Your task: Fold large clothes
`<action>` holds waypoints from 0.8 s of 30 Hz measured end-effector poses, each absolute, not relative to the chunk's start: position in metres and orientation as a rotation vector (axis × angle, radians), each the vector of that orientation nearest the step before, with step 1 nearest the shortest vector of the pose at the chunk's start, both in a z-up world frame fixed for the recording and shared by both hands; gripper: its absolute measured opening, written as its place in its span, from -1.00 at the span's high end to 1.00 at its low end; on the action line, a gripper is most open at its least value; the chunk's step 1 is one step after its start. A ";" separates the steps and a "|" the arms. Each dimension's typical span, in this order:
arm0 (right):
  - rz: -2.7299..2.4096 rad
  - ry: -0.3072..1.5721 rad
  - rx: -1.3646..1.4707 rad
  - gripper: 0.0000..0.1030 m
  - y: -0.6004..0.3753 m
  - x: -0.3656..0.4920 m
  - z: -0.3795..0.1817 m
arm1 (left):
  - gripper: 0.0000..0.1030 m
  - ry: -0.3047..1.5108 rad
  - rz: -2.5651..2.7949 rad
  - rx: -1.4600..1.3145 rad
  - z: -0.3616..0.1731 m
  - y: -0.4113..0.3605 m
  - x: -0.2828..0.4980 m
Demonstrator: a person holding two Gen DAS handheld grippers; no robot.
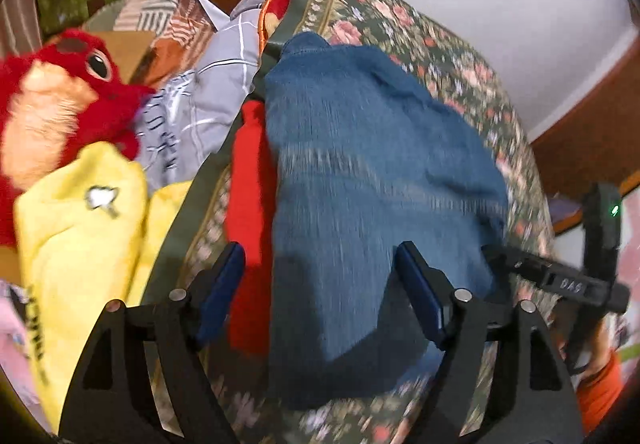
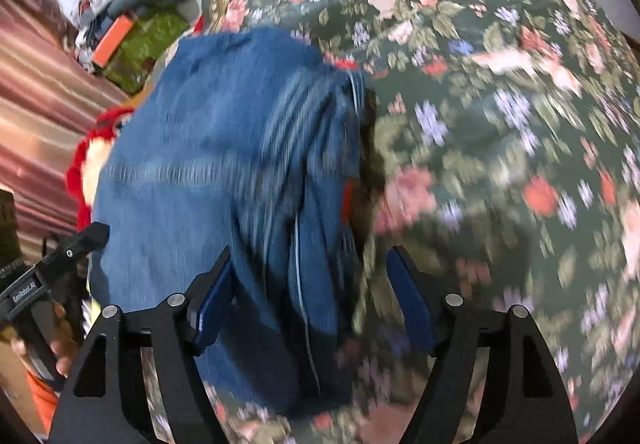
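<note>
Floral bedspread (image 2: 500,84) covers the work surface; white wall behind, clutter at far left: red plush (image 1: 60,96), yellow cloth (image 1: 80,228), grey printed fabric (image 1: 208,84).

Jeans (image 1: 360,172) lie bunched on the spread, apparently already doubled over, near edge toward the cameras. Red garment (image 1: 250,212) lies touching their left side, partly under them. Both views are motion-blurred, so seams and hems are hard to read.

Left gripper (image 1: 320,284): jaws wide apart, holding nothing; denim and the red garment's edge show between them. Right gripper (image 2: 308,292): jaws also wide apart, empty, straddling the jeans' right edge with bedspread showing beside it. In the left view, the right tool sits just off the jeans' near right edge.

Judgement: step in hand is taking hold of the near end for another fold, or squaring the bundle.

Notes for doing it well:
- Left jaws risk catching the red garment; shift right so only denim sits between the pads.
- Right jaws should pinch all denim layers at the edge, not the spread beneath.
- Grip both corners level before lifting, or the fold skews.
- Denim is stiff and heavy; lift low and lay it over slowly.
</note>
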State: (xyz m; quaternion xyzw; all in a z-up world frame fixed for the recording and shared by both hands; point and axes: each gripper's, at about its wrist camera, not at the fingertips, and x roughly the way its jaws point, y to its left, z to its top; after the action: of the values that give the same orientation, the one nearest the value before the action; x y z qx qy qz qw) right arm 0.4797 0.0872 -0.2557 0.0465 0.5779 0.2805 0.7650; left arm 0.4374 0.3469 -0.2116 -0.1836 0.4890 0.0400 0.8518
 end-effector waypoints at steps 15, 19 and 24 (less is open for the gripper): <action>0.708 0.982 0.105 -0.38 0.054 0.379 -0.134 | -0.50 0.909 0.111 -0.347 -0.116 0.300 0.322; 0.756 0.817 0.104 -0.38 0.038 0.340 -0.078 | -0.50 0.764 0.084 -0.304 -0.057 0.274 0.284; 0.805 0.599 0.114 -0.38 0.012 0.277 -0.022 | -0.50 0.559 0.027 -0.262 0.006 0.233 0.223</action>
State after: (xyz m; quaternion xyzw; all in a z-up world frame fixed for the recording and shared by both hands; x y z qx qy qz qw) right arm 0.2774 0.0119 -0.0218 0.0546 0.2869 0.3854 0.8753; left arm 0.2228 0.2328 0.0065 -0.1287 0.2750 0.0134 0.9527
